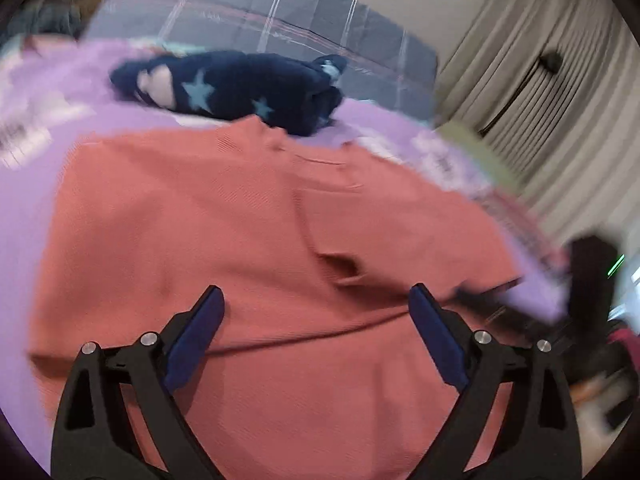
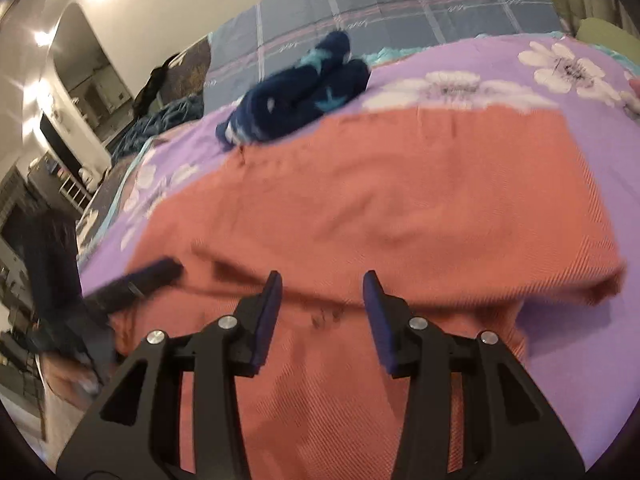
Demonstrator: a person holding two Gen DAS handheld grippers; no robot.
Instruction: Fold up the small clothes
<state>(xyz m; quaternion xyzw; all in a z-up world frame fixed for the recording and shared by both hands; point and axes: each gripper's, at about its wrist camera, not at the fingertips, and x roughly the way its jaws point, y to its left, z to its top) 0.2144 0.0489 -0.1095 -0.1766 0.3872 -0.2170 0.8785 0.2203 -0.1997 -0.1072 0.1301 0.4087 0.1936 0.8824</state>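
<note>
Left tool (image 1: pixel 316 300): your jaws stand wide over the salmon garment (image 1: pixel 240 240), gripping nothing. Right tool (image 2: pixel 322 280): jaws partly apart, empty, above the same cloth. Garment lies flat on the purple floral bedspread (image 2: pixel 560 160); navy star-print garment (image 1: pixel 240 88) bunched at its far edge.

Black grippers (image 1: pixel 316 300) (blue pads (image 2: pixel 266 320)), silver screws.

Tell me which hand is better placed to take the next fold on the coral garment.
Probably right: the right gripper hovers over a raised fold of the coral garment; the left gripper faces flat cloth.
</note>
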